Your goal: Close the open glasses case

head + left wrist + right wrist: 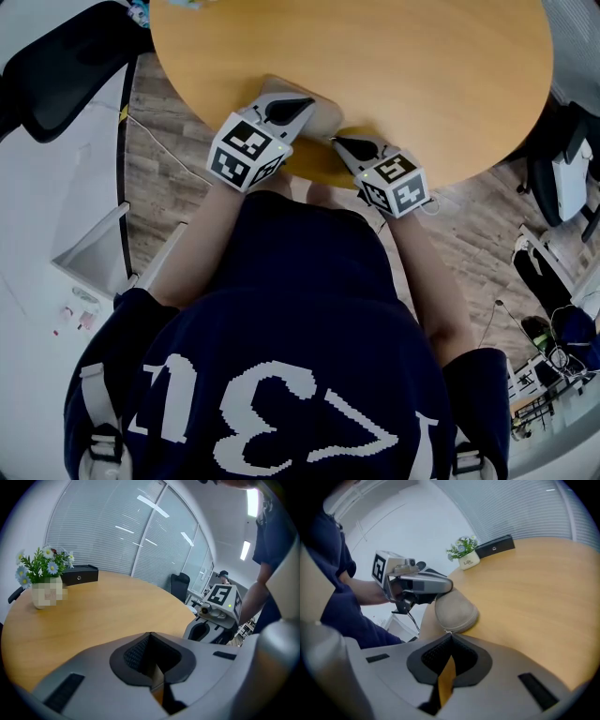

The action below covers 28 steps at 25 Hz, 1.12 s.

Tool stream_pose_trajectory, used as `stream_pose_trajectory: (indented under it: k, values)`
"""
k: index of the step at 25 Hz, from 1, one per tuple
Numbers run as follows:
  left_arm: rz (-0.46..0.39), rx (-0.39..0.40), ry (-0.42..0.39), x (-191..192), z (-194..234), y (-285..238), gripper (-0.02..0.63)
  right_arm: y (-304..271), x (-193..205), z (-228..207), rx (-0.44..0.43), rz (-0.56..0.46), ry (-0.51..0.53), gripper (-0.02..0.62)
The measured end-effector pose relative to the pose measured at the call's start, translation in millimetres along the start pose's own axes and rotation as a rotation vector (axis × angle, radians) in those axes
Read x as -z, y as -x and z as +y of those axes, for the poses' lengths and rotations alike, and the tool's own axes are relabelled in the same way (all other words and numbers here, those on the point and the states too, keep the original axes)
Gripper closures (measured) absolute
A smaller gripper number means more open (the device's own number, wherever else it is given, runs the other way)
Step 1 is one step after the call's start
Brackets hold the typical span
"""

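Observation:
A beige oval glasses case (pixel 457 611) lies at the near edge of the round wooden table (pixel 422 75), its lid down on its base with a seam around the rim. In the head view the case (pixel 323 114) shows only partly under my left gripper (pixel 305 101). The left gripper (pixel 440 587) rests over the top of the case, and in its own view its jaws meet at the tips (pixel 150 634) with nothing between them. My right gripper (pixel 450 634) is shut and empty, its tips just short of the case's near end. It also shows as the right gripper (pixel 339 141) beside the left one.
A small pot of flowers (pixel 44 581) and a black box (pixel 79 575) stand at the table's far side. Office chairs (pixel 66 66) stand around the table. The table's edge runs right under both grippers, with the person's body close behind.

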<state>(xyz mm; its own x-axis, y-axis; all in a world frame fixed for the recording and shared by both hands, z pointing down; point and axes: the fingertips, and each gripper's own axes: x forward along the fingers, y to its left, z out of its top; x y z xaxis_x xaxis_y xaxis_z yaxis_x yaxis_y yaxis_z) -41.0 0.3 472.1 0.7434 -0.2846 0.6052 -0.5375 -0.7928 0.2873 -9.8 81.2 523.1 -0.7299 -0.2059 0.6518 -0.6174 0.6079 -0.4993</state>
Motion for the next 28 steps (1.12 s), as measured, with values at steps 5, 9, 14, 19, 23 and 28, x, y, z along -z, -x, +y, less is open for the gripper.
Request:
stream_pose_trajectory:
  k: [5, 9, 14, 19, 23, 28]
  values:
    - [-0.004, 0.004, -0.004, 1.2, 0.2, 1.3, 0.591, 17.1, 0.8, -25.5, 0.026, -0.010, -0.039, 0.574]
    - [-0.002, 0.003, 0.000, 1.1, 0.2, 1.4, 0.591, 9.5, 1.1, -5.8, -0.059, 0.062, 0.070, 0.569]
    - [-0.004, 0.006, 0.003, 0.3, -0.4, 1.1, 0.591, -4.3, -4.1, 3.2, -0.026, 0.099, 0.076, 0.495]
    - [-0.003, 0.004, 0.001, 0.1, -0.7, -0.1, 0.591, 0.0, -0.6, 6.8, -0.018, 0.118, 0.102, 0.566]
    - [-0.005, 0.003, 0.000, 0.9, -0.9, 0.5, 0.591, -9.5, 0.0, 8.9, -0.017, 0.154, 0.120, 0.563]
    - [-0.007, 0.001, -0.005, 0.5, -0.9, 0.7, 0.591, -7.6, -1.1, 7.6, 0.012, 0.100, 0.102, 0.572]
